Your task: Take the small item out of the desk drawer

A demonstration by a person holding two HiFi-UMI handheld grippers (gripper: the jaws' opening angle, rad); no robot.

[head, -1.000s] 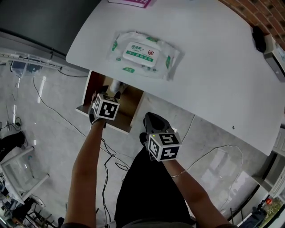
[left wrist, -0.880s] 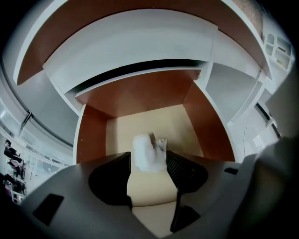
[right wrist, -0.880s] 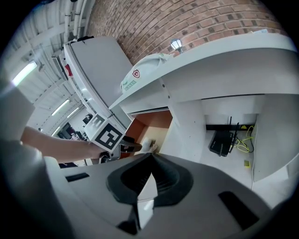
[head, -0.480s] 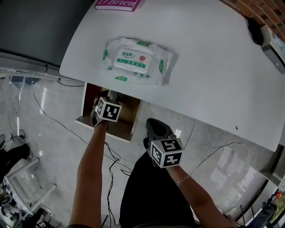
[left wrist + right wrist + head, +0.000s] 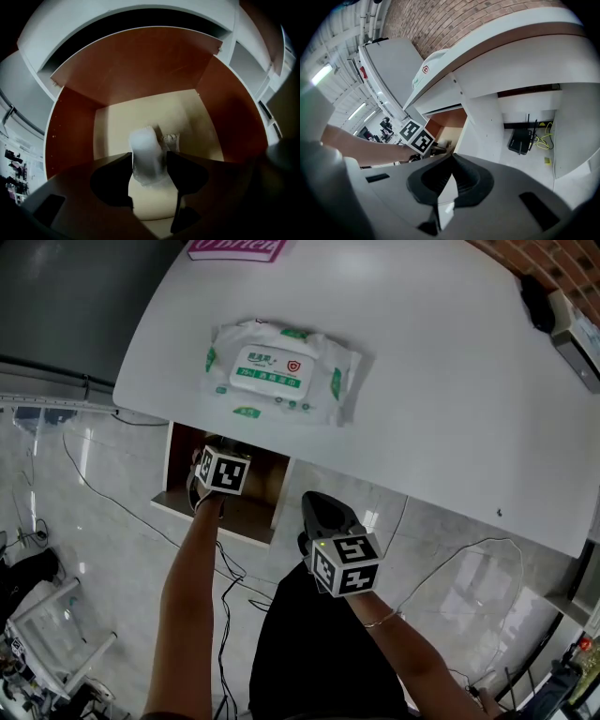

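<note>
drawer [image 5: 167,476] open under desk [image 5: 450,381], giving reach | left gripper [image 5: 149,164] inside it, jaws pinching small white packet [image 5: 146,149] from both sides, likely for lifting out | right gripper [image 5: 450,161] jaws together, empty, held clear of drawer

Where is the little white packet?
The packet is in the open drawer under the desk's left side, held between the jaws of the left gripper, as the left gripper view shows.
</note>
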